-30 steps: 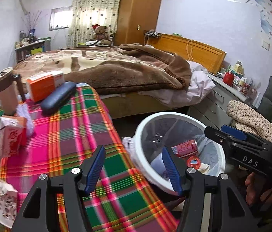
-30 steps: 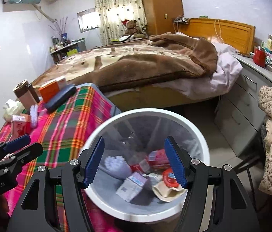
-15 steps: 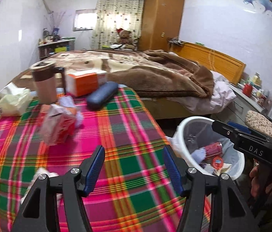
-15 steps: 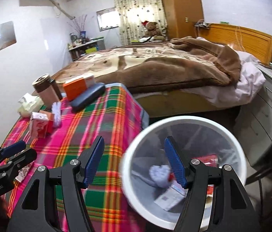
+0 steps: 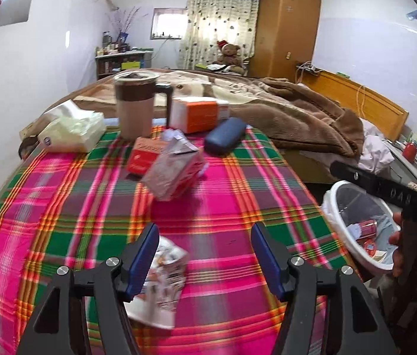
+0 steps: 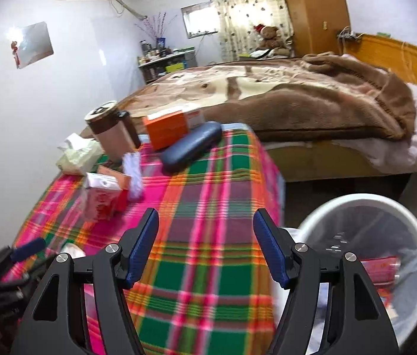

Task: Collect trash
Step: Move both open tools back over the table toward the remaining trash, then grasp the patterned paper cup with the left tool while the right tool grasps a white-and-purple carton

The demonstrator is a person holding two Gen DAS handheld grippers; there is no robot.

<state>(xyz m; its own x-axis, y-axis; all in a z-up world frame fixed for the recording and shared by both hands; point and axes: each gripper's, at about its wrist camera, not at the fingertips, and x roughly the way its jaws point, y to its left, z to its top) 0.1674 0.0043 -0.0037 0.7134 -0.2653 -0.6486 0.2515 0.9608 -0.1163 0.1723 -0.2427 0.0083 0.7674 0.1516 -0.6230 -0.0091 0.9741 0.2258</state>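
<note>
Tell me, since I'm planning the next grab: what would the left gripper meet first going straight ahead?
Probably the crumpled carton mid-table; the left gripper is open and empty. The wrapper lies lower, beside its left finger. Depth is uncertain.

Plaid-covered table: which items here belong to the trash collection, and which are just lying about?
Job:
crumpled printed wrapper
torn pink-and-white carton
small red box
white round trash bin

Lying about:
brown lidded mug
orange-and-white box
dark blue glasses case
pale green tissue pack
</note>
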